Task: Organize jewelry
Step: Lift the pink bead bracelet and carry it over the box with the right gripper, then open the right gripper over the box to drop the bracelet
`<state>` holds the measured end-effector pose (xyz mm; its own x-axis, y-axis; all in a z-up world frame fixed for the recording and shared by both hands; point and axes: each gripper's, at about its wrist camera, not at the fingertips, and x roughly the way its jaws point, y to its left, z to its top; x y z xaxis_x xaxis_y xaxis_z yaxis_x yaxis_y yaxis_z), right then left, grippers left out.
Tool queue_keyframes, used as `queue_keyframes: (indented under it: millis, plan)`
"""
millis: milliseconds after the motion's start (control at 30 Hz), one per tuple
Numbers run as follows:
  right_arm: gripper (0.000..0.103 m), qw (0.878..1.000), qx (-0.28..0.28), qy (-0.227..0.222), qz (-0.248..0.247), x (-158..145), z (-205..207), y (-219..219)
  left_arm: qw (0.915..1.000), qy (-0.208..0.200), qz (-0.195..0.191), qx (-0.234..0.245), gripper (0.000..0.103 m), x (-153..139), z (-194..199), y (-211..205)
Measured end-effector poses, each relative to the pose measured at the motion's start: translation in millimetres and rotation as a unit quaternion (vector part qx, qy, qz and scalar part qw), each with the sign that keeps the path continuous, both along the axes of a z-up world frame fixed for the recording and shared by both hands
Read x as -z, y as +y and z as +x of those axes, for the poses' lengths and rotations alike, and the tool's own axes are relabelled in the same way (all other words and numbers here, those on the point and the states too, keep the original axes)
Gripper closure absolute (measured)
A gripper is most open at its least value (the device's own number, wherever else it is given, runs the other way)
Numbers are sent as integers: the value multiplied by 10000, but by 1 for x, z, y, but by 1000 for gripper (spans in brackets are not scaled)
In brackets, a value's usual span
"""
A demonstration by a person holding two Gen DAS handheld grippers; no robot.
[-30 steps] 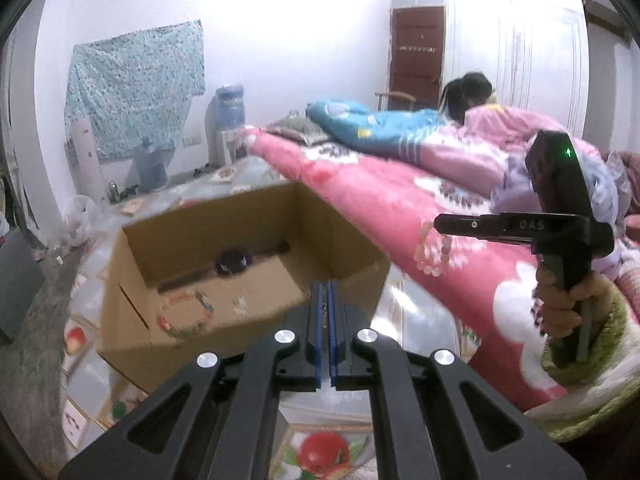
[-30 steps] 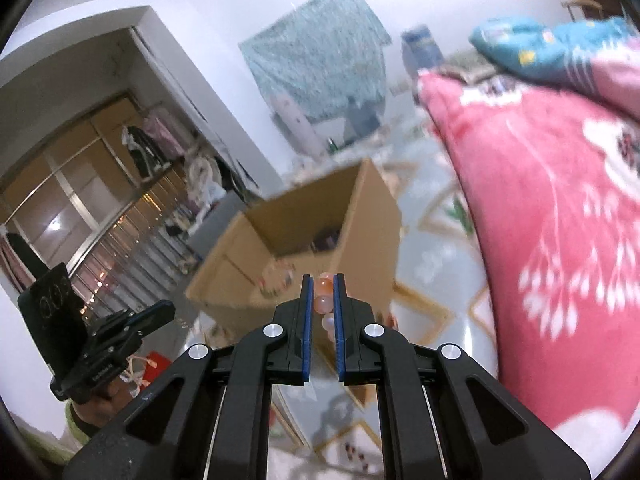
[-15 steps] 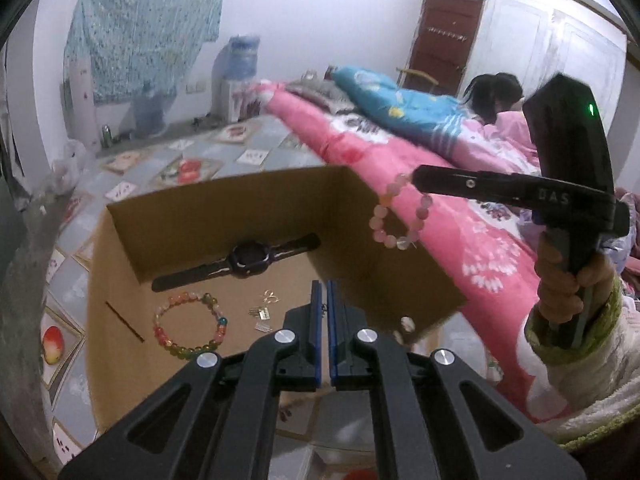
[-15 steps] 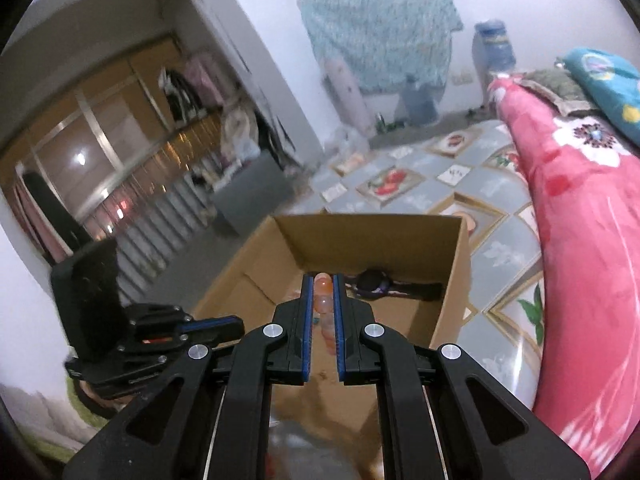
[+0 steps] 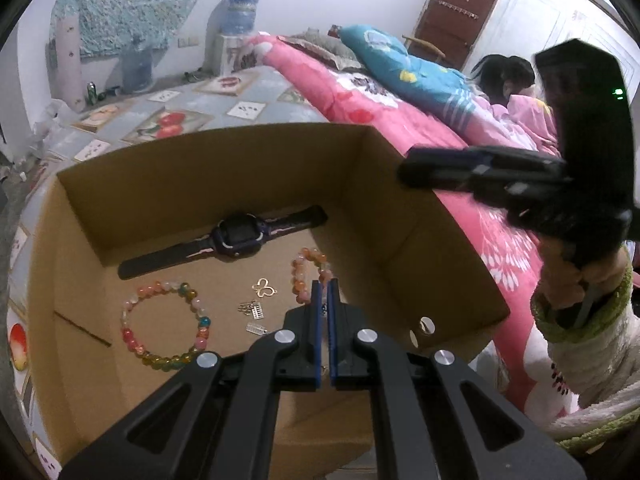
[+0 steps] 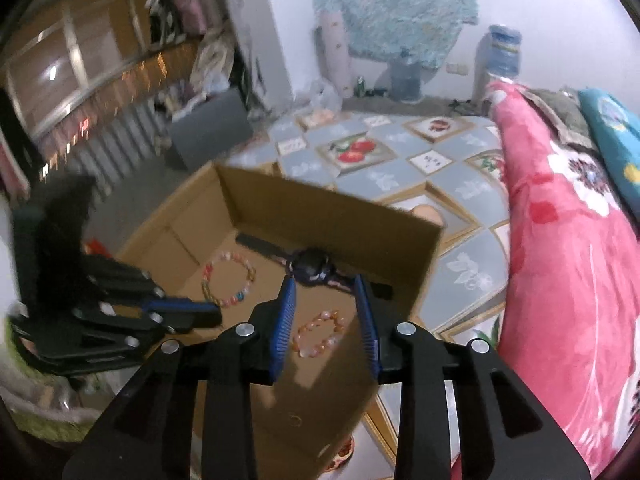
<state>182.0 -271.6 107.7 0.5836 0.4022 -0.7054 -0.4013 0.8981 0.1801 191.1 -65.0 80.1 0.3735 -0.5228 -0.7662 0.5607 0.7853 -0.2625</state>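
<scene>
Right gripper (image 6: 326, 314): jaws opening, blue pads standing apart over the cardboard box (image 6: 332, 216), nothing pressed between them. Pink bead bracelet (image 6: 319, 334) lies on the box floor below, seen through the gap, free of both pads. Left gripper (image 5: 324, 292): jaws shut, blue pads nearly touching, nothing visible between them; tips angled down into the same box. In the left wrist view the right gripper (image 5: 408, 168) hangs above the box's right wall, held by a hand (image 5: 576, 276) in a white sleeve with a green cuff (image 5: 592, 312).

Box contents, left wrist view:
- dark wristwatch (image 5: 236, 236), strap laid out flat along the far wall
- multicoloured bead bracelet (image 5: 164, 326), lying as an open ring at the left of the floor
- pink bead bracelet just beyond the left gripper's tips, partly hidden by them
- gold butterfly-shaped charm (image 5: 265, 289) between the 2 bracelets
- 2 small silver pieces (image 5: 252, 314) just nearer the camera than the charm; too small to identify

Box is open-topped, plain brown, with a round hole (image 5: 426, 325) in its near right wall.

Surroundings: box sits on a floor (image 6: 400, 168) of grey-blue tiles with fruit pictures. Bed with pink floral blanket (image 5: 400, 120) runs along the box's right side; a teal quilt (image 5: 392, 56) farther up it, and a person with dark hair (image 5: 504, 72) lying at the far end. Water dispenser (image 5: 236, 32) and a blue patterned cloth (image 5: 132, 4) against the white far wall. Brown door (image 5: 460, 16) at the far right.
</scene>
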Motion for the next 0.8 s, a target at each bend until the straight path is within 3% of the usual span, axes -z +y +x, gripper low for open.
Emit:
queue_keyframes:
  millis: [167,400,500,633,800]
  plan:
    - [73,9968,465,-106,643,-9,-11,-33,9996,261,24,140,101,8,11,-14]
    - [71,9915,871,32,970,-1,-22,-54,9966,678,121,452,99,21,18,-42]
    - [71,9902,959,74,1012,1,-27,-60,9959,803,80,409,71,24,18,-43]
    - [70,9886,1039,104,1086,2,-32,-66,9981,519,-157,306,55,7,10,-31]
    - [62,9876,1030,213,1162,8,-39,-64,9992,-225,-184,-275,37,-32,-7,7]
